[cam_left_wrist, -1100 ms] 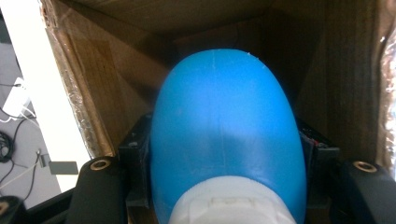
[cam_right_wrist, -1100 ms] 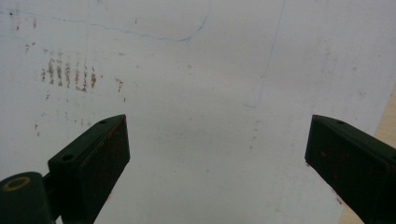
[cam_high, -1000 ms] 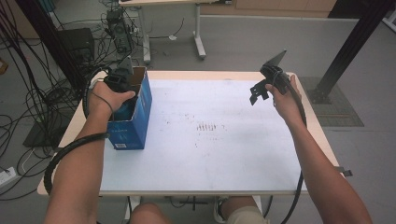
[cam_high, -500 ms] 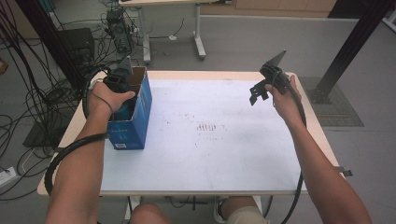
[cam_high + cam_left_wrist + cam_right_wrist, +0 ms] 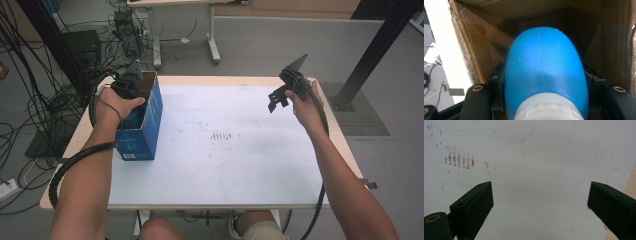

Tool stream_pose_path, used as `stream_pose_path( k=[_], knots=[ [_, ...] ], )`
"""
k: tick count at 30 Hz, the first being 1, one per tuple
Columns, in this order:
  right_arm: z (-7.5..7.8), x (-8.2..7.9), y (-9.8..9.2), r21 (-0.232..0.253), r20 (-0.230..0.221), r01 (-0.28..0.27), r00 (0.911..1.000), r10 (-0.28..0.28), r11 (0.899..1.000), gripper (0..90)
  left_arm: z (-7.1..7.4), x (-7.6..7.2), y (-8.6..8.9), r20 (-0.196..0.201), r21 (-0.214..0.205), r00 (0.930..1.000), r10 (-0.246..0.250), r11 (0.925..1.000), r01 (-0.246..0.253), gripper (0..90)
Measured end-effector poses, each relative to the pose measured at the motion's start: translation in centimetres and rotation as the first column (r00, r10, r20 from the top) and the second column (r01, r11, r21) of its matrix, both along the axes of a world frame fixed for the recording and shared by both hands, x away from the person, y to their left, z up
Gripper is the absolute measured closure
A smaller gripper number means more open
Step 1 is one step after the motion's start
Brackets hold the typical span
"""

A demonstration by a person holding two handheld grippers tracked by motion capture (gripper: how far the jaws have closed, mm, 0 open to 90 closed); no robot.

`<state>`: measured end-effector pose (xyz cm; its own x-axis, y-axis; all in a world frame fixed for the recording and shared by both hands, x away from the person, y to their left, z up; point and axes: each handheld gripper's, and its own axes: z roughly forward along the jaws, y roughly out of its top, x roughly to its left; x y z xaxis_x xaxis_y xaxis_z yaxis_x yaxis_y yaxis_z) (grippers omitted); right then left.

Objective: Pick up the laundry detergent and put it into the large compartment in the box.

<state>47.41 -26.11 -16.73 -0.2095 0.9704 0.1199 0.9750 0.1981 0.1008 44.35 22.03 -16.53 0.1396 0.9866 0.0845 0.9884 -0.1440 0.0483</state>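
The table [image 5: 225, 165] has a white top with light wood edges. 1 blue cardboard box [image 5: 145, 127] stands open on its left side. Brownish smudges [image 5: 222, 136] mark the white surface near the middle.

Even daylight is washing the white tabletop [image 5: 235, 165] from above, throwing only soft shadows. Beside my left jaws the blue bottle [image 5: 544, 72] is blurring, too close to focus, glare streaking its top while the cardboard box [image 5: 584, 32] is sinking into dimness. My right jaws are looking soft against the brightly lit tabletop.
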Motion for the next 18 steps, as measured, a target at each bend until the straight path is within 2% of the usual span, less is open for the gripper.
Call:
stream_pose_path(
  k=[18],
  knots=[
    [0.01, -0.04, 0.03, 0.002, -0.001, 0.0, 1.0, 0.0, 1.0, 6.5, -0.02, -0.03, 0.02, 0.003, -0.001, 1.0, 0.001, 1.0, -0.001, 37.0]
  ],
)
